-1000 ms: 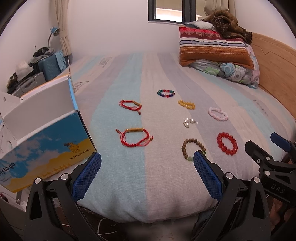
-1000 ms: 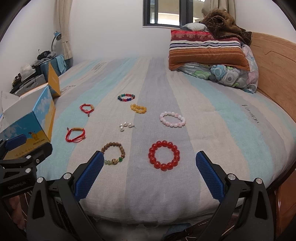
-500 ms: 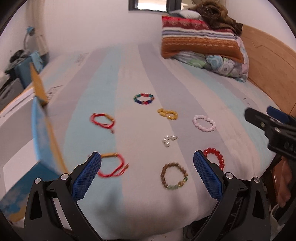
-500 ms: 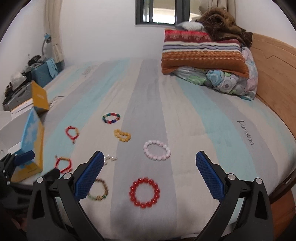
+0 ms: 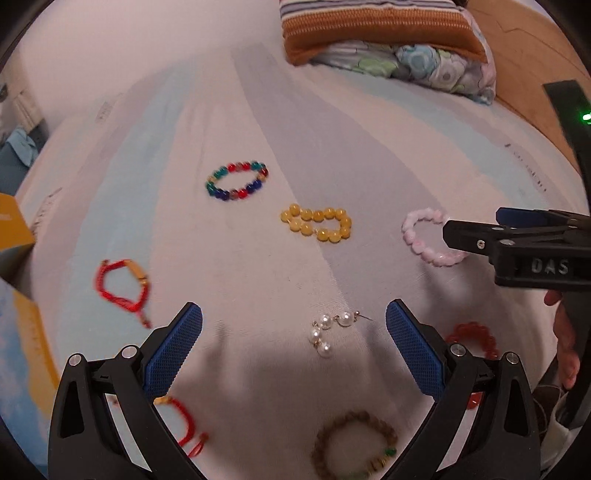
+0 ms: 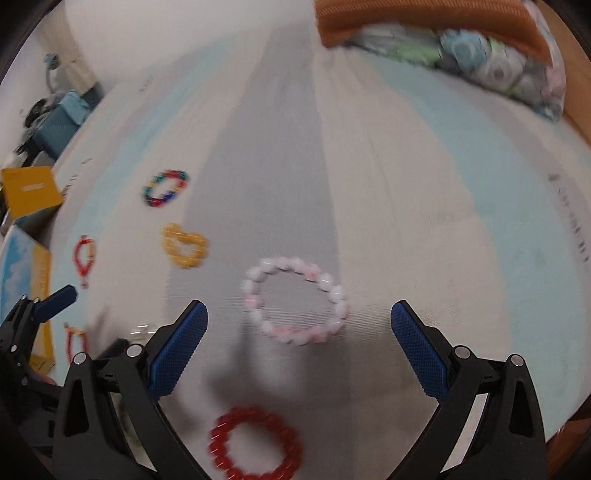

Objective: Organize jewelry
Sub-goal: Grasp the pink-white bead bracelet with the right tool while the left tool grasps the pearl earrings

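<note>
Several bracelets lie spread on a striped bedspread point(image 5: 258, 122). My left gripper point(image 5: 293, 332) hangs open just above the pearl earrings point(image 5: 328, 330), which sit between its blue pads. Beyond them lie a yellow bead bracelet point(image 5: 317, 223), a multicoloured one point(image 5: 236, 181) and a red cord bracelet point(image 5: 123, 286). A brown bead bracelet point(image 5: 354, 448) lies under the fingers. My right gripper point(image 6: 299, 334) is open over the pink bead bracelet point(image 6: 295, 301), with the red bead bracelet point(image 6: 255, 441) nearer below. In the left wrist view the right gripper point(image 5: 476, 236) reaches in beside the pink bracelet point(image 5: 430, 236).
An open blue and yellow cardboard box point(image 6: 27, 254) stands at the bed's left edge. Stacked pillows point(image 5: 384, 33) and a wooden headboard point(image 5: 524, 55) close off the far right. A person's hand point(image 5: 565, 347) holds the right gripper. Luggage point(image 6: 59, 118) sits beyond the bed's left side.
Both grippers have moved forward and down over the bed. The left now hangs over the pearl earrings, the right over the pink bracelet. Both stay open.
</note>
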A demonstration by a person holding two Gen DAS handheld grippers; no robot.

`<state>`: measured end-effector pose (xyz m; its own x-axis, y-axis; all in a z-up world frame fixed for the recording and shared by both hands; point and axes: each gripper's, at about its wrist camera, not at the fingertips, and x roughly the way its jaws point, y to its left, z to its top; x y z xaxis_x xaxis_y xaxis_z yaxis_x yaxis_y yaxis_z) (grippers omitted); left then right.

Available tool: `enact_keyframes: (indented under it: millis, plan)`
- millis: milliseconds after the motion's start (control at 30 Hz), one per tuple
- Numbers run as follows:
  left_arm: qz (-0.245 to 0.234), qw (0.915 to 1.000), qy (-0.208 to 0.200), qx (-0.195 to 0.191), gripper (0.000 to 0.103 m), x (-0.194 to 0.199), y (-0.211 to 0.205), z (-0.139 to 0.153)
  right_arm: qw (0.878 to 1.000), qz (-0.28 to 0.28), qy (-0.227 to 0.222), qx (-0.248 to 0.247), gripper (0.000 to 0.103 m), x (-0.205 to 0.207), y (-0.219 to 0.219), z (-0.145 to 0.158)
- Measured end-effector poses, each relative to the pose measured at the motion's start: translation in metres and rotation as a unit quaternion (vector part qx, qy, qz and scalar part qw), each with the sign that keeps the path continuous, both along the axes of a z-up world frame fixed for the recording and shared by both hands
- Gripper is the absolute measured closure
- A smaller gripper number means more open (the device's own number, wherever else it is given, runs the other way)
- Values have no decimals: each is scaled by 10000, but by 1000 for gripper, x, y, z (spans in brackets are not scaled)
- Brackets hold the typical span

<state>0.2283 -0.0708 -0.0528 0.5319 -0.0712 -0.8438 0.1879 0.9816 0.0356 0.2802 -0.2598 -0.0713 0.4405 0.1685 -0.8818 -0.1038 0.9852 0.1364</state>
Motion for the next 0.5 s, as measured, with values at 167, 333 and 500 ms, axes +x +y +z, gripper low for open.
enact_keyframes:
  millis: [167,333,500]
  plan:
    - [-51,9999,131,-16,6,13,-2,-20,9998,-21,178,-76,30,12,-2,-19]
    - [-89,9998,136,94,22,15,-3,-35,9990,-75,86,-431,47,11,0,-24]
    - [-148,9998,63,138,45,8,-5,-36,9980,-7,-75,-621,57,6,7,-26]
